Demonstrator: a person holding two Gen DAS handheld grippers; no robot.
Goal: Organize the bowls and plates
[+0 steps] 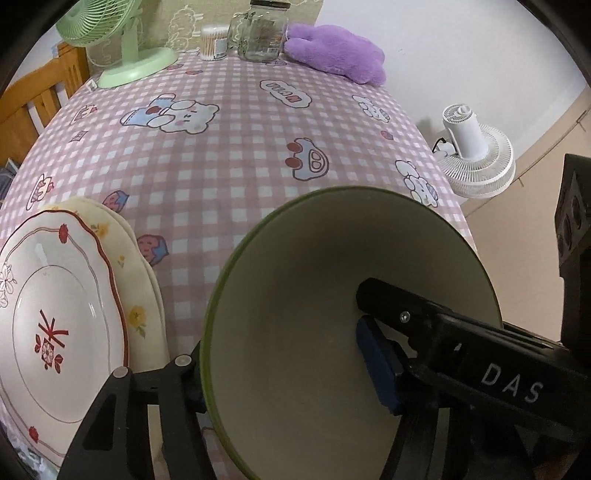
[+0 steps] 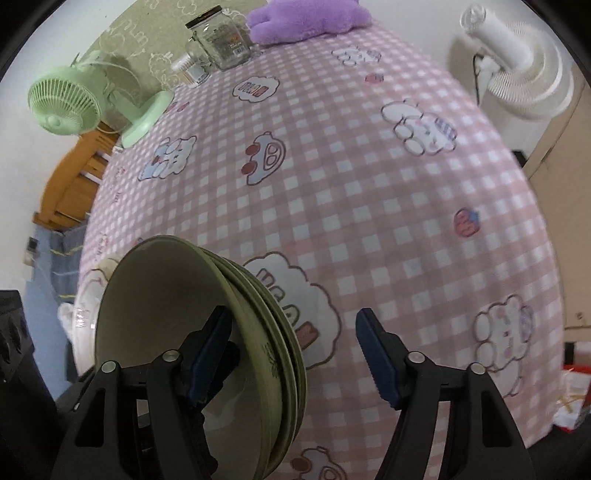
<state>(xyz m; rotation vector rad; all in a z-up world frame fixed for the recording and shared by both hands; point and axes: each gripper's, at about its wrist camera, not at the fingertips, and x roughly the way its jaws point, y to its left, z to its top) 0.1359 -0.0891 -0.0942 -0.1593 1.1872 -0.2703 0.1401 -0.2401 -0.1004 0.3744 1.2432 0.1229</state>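
Observation:
In the left wrist view my left gripper [image 1: 280,373] is shut on the rim of a green bowl [image 1: 303,302], one finger inside it and one outside. Stacked plates [image 1: 55,314], the top one white with red trim and flowers, lie on the table at the left. In the right wrist view my right gripper [image 2: 295,350] is open. Its left finger [image 2: 210,350] is inside the top bowl of a stack of green bowls [image 2: 166,314]; its right finger is apart over the cloth. The plates [image 2: 88,295] peek out behind the bowls.
A pink checked tablecloth [image 1: 240,155] covers the table. At the back stand a green desk fan [image 1: 122,44], a glass jar [image 1: 262,29], a cotton swab tub [image 1: 214,40] and a purple plush [image 1: 332,51]. A white fan [image 1: 476,155] stands beyond the right edge.

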